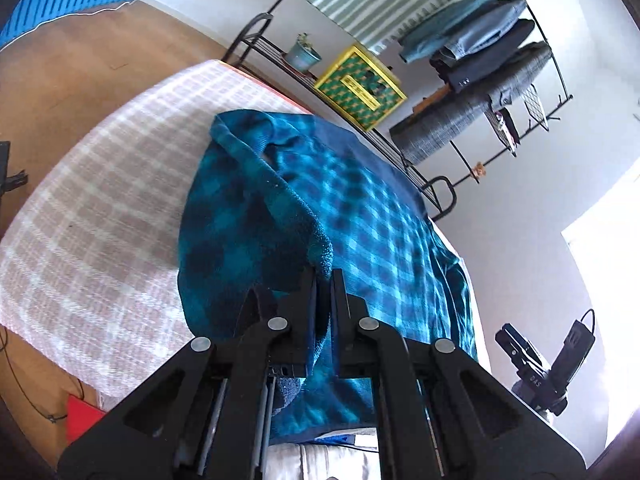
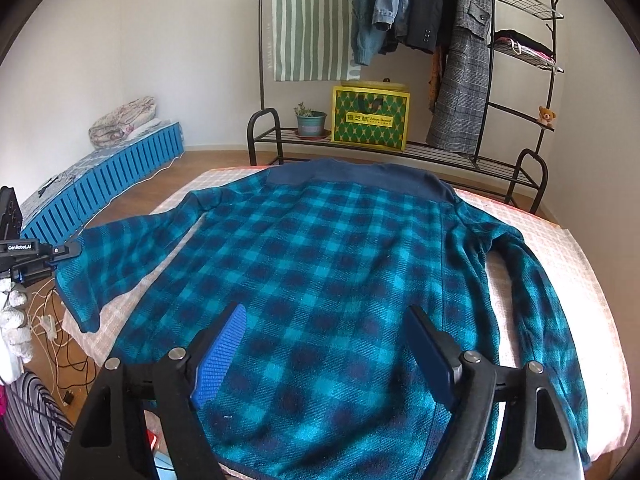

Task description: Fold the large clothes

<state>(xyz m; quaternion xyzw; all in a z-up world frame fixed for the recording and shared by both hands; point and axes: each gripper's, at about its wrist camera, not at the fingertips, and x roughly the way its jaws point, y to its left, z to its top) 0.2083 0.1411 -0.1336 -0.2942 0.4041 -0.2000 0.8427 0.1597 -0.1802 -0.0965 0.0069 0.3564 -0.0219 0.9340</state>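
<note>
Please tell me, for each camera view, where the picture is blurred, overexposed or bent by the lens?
Left wrist view: the plaid garment and checked table cover are smeared by motion blur, and the window area at the right is blown out white. Right wrist view: mostly sharp and evenly lit, but the fisheye bends the clothes rack and darkens the corners.

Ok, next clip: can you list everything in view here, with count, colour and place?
plaid shirt: one, teal and navy, spread on the bed
bed cover: one, pink-white check, under the shirt
clothes rack: one, black metal, at the wall
hanging clothes: several, blue to grey, on the rack
box: one, yellow-green, rack shelf
potted plant: one, rack shelf
teddy bear: one, brown, rack side shelf
left tongs: shut on shirt sleeve
right tongs: open above shirt
</note>
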